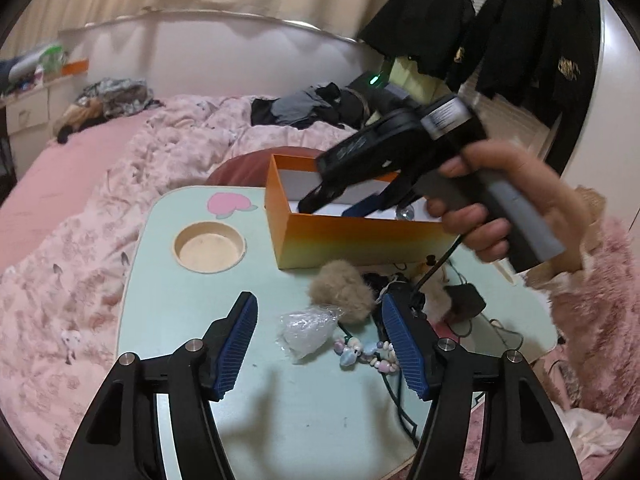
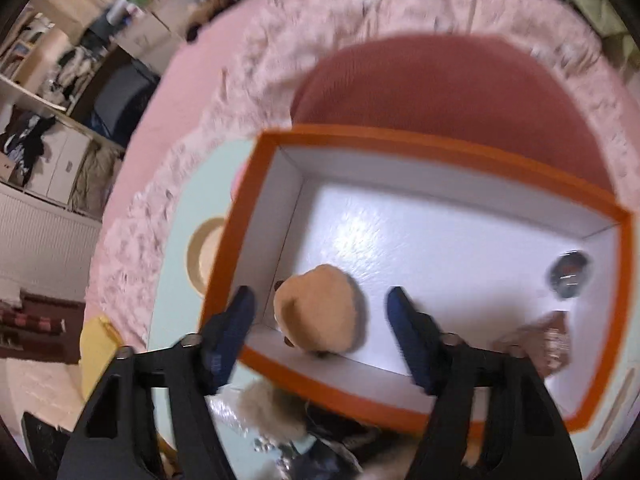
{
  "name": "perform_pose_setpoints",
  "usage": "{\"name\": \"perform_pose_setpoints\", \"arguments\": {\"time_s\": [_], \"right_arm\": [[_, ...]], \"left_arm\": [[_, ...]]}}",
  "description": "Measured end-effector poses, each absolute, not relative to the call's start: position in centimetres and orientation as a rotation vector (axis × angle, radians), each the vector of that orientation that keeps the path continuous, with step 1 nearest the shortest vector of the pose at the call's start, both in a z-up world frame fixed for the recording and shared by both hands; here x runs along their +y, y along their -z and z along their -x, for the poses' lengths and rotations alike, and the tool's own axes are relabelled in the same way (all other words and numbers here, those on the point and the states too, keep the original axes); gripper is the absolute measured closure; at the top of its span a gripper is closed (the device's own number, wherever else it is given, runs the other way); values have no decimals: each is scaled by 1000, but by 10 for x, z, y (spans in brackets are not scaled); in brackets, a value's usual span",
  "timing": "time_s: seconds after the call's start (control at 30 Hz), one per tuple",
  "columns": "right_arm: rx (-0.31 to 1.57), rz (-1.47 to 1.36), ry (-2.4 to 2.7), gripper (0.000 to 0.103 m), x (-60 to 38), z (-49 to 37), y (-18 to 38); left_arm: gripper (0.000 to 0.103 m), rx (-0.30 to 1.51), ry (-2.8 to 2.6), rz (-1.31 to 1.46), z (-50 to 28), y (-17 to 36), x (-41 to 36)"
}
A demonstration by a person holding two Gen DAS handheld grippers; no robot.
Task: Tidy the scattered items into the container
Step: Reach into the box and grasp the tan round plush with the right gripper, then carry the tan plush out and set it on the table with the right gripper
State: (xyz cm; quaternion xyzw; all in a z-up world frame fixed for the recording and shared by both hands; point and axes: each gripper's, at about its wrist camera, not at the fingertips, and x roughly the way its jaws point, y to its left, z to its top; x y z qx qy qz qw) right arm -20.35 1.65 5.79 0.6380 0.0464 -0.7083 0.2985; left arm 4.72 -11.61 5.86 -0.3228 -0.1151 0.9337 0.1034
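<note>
An orange box (image 1: pixel 344 240) with a white inside stands on the pale green table (image 1: pixel 192 304). My right gripper (image 1: pixel 340 202) hangs open over the box; in the right wrist view (image 2: pixel 320 316) a tan plush toy (image 2: pixel 320 308) lies on the box floor (image 2: pixel 440 248) between its open fingers, apart from them. A dark round item (image 2: pixel 570 274) and a brownish packet (image 2: pixel 548 344) also lie in the box. My left gripper (image 1: pixel 318 344) is open and empty above a clear plastic bag (image 1: pixel 306 330), a bead bracelet (image 1: pixel 364 354) and a brown fur pompom (image 1: pixel 342 292).
A round wooden cup hole (image 1: pixel 210 246) is set in the table's left part. Dark cables (image 1: pixel 400 396) and a small dark pouch (image 1: pixel 464 300) lie at the right. A bed with a pink quilt (image 1: pixel 120 184) surrounds the table; a red cushion (image 2: pixel 448 84) sits behind the box.
</note>
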Motion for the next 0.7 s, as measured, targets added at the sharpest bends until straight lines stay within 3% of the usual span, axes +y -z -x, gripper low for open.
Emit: {"name": "perform_pose_setpoints", "arguments": {"time_s": [0.07, 0.17, 0.27, 0.7], "right_arm": [[142, -1723, 1858, 43, 11, 204, -48], [165, -1725, 1855, 57, 9, 202, -40], [149, -1699, 1865, 60, 14, 201, -44], [-22, -1301, 2025, 60, 111, 145, -157]], "left_arm": [[39, -332, -2763, 947, -48, -57, -117], [39, -329, -2779, 950, -50, -55, -119], [39, -359, -2770, 959, -49, -54, -122], [39, -387, -2742, 1004, -44, -46, -123]]}}
